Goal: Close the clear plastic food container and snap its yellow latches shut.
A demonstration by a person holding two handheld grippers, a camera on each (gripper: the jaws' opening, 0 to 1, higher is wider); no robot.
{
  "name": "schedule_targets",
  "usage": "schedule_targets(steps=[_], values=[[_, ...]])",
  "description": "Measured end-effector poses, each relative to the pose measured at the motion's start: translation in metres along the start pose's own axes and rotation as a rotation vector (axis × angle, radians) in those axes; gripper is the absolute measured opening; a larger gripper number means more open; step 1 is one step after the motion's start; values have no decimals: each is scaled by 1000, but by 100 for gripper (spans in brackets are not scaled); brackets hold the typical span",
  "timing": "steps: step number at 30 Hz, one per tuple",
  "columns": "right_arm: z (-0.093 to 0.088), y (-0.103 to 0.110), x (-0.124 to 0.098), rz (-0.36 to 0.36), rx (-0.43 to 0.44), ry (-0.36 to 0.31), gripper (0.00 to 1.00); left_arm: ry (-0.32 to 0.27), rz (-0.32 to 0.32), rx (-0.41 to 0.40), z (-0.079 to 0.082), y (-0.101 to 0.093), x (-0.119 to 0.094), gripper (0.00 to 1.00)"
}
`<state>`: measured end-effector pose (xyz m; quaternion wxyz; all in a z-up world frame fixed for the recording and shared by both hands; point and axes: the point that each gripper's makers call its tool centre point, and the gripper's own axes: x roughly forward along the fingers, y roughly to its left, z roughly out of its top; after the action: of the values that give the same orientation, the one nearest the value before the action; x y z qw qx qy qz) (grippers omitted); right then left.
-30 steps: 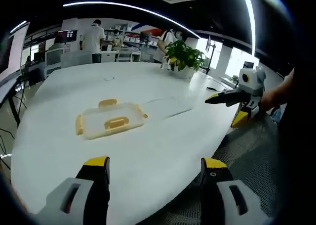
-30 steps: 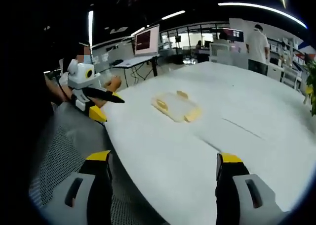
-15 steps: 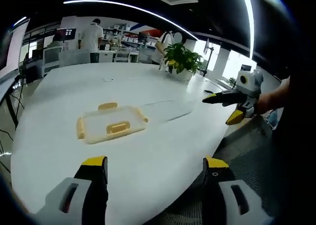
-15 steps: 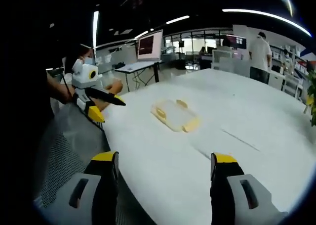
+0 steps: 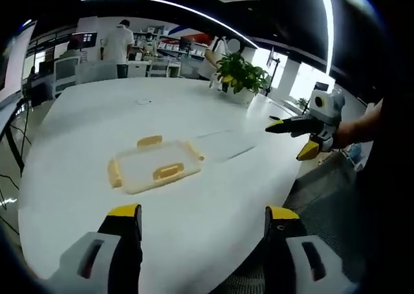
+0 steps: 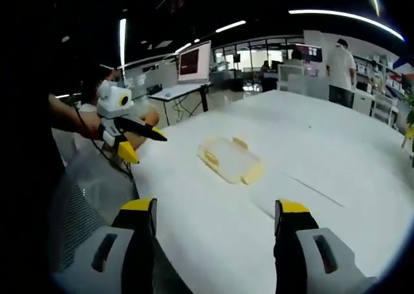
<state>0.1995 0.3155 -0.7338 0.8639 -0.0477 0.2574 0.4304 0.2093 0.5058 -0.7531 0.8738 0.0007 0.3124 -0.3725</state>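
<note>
A clear plastic food container (image 5: 156, 168) with yellow latches lies flat on the white table (image 5: 84, 119), its lid resting on it. My left gripper (image 5: 202, 218) hovers open over the table's near edge, well short of the container. In the right gripper view the same container (image 6: 229, 159) sits at mid-table, and my right gripper (image 6: 212, 211) is open, also well back from it. The right gripper (image 5: 299, 127) shows from the side in the left gripper view at the table's right edge. The left gripper (image 6: 132, 131) enters the right gripper view from the left.
A potted green plant (image 5: 240, 75) stands at the far side of the table. People stand by desks and shelves in the background (image 5: 120, 43). A monitor (image 6: 194, 61) stands on a desk beyond the table. Dark mesh flooring (image 5: 336, 197) lies off the table's edge.
Both views have shifted a little closer to the container, which now sits slightly nearer to the middle in the left gripper view. Both grippers stay open; the container itself has not moved.
</note>
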Motion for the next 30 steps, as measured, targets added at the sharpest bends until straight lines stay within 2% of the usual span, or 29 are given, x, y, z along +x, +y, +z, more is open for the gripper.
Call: schedule_targets(steps=[2,6,9,15,17,23,30], values=[[2,1,3,4,-6,0,72,-3,-12,18,8,0,-1,66],[5,3,12,18,-10,2,72,-11,-31,23,18,2,1,71],[8,1,18,11,-9,6,75,-7,-36,26,18,6,4,71],[16,-1,25,22,-19,10,71,49,-67,105,16,16,8,72],[17,-3,26,21,-26,12,70,51,-74,117,19,19,7,72],[16,-8,32,14,-36,28,70,73,-60,137,20,38,8,70],[15,-12,39,22,-63,49,68,114,-84,170,22,45,12,66]])
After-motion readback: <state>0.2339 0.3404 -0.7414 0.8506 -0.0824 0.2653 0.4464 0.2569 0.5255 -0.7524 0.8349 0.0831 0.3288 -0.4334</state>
